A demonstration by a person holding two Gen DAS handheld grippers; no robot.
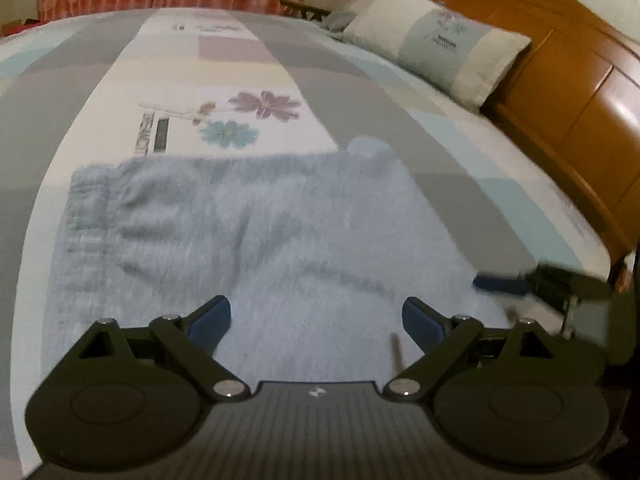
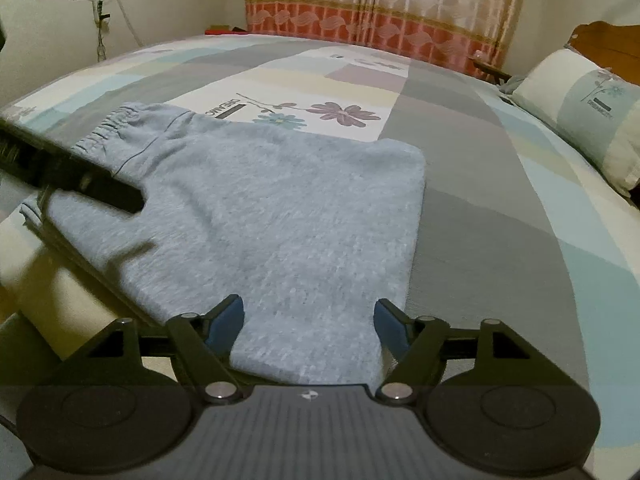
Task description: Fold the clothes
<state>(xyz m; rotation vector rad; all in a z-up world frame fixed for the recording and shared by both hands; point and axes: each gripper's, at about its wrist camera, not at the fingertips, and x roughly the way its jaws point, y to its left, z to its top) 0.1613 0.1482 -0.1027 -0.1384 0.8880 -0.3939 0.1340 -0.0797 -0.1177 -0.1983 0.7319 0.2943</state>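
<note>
garment: grey-blue fleece trousers (image 2: 280,216), folded over, lying flat on the bed near its front edge; elastic waistband (image 2: 116,128) bunched at the far left in the right wrist view
fold: far right corner (image 2: 416,156) squared off, layers stacked; lower layer edge peeks out along the left side
bed: patchwork cover (image 2: 472,184) in grey, teal and cream blocks, with a flower print (image 2: 340,114) just beyond the trousers
left gripper (image 1: 316,320): jaws spread wide, nothing between the pads, hovering over the trousers; view is blurred
right gripper (image 2: 308,320): jaws spread, near hem of the trousers lies between the blue pads (image 2: 390,326), pads not pressing on it
cross view: right gripper also shows at the right edge of the left wrist view, beside the trousers; left gripper's dark arm crosses the waistband end in the right wrist view
pillow (image 1: 436,36): against the wooden headboard (image 1: 580,92), well apart from the trousers
containers: cannot see any; the bed is the only thing bearing the garment
background: curtain (image 2: 376,12) behind the bed
</note>
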